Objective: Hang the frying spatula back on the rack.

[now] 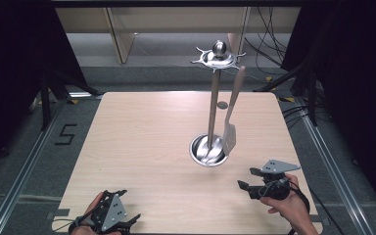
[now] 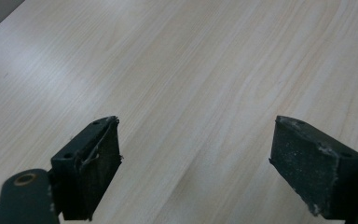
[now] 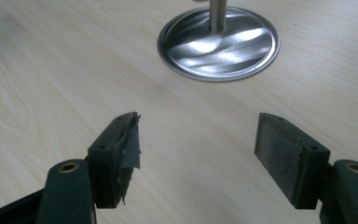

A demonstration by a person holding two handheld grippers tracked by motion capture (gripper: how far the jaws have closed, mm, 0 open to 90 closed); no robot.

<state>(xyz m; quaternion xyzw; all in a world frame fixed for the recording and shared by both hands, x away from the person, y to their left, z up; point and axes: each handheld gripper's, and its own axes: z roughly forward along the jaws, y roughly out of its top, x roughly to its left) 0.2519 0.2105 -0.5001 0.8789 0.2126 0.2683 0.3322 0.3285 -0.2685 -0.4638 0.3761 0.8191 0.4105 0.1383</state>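
A steel utensil stand (image 1: 214,93) rises from a round base dish (image 1: 208,151) right of the table's middle, with a hooked crown and ball on top. A slotted spatula (image 1: 232,117) with a pale handle hangs from one hook, its blade beside the dish. My right gripper (image 1: 247,178) is open near the front right edge, its jaws toward the dish; in the right gripper view (image 3: 196,149) the base dish (image 3: 219,42) lies just ahead with nothing between the pads. My left gripper (image 1: 133,223) is open at the front left corner, over bare wood (image 2: 196,154).
The light wooden table (image 1: 142,142) has a small round hole (image 1: 222,105) behind the stand. Dark stands and cables (image 1: 293,73) crowd the floor to the back right, a tripod leg (image 1: 45,98) stands at the back left, and metal rails run along both sides.
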